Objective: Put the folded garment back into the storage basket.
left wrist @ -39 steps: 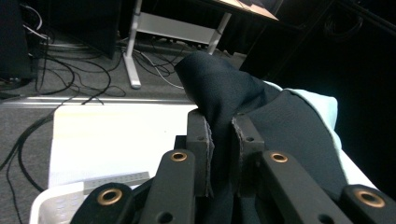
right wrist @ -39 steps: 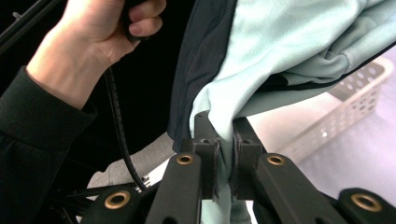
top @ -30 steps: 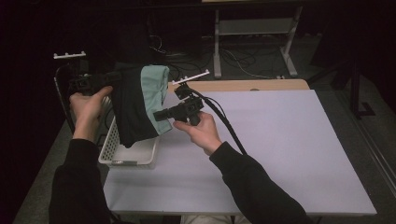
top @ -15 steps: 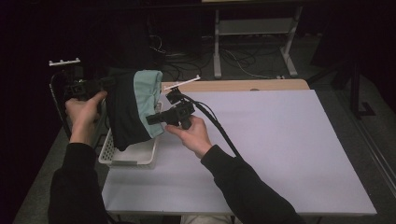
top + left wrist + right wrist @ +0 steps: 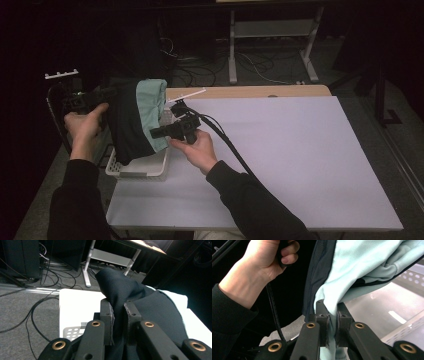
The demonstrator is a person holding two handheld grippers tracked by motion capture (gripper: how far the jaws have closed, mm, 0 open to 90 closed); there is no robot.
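The garment [image 5: 135, 120], dark outside with a pale green lining, hangs stretched between both grippers above the white basket [image 5: 142, 169] at the table's [image 5: 300, 150] left edge. Over the last second it has drifted left and sunk toward the basket. The left gripper [image 5: 118, 312] and right gripper [image 5: 332, 315] each pinch a fold of cloth, so lowering it in looks next.
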